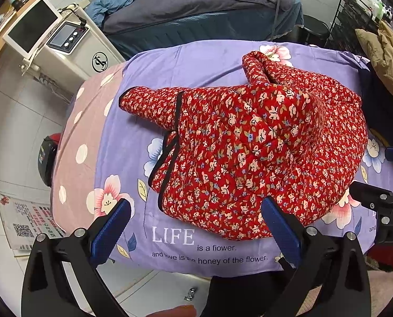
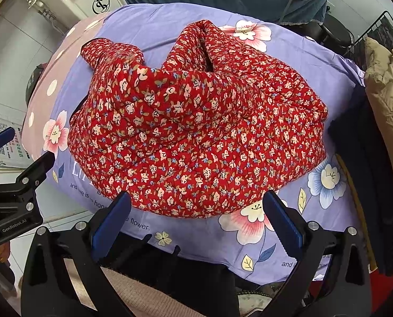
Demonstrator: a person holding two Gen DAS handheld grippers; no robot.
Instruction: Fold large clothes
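A red quilted jacket with a small flower print [image 1: 249,142] lies bunched on a bed with a lilac flowered sheet [image 1: 201,60]. One sleeve [image 1: 149,103] points left. It also shows in the right wrist view [image 2: 196,132], with its collar opening [image 2: 207,50] at the far side. My left gripper [image 1: 196,227] is open and empty, just short of the jacket's near hem. My right gripper [image 2: 196,219] is open and empty over the near hem. Each gripper shows at the edge of the other's view, the right one [image 1: 381,200] and the left one [image 2: 16,174].
A white machine with a screen [image 1: 64,45] stands at the far left. A dark blue covered bed [image 1: 201,13] lies behind. Tan and navy clothes [image 2: 381,132] are piled at the right. A black stool [image 1: 315,29] and a wire rack [image 1: 355,21] stand at the far right.
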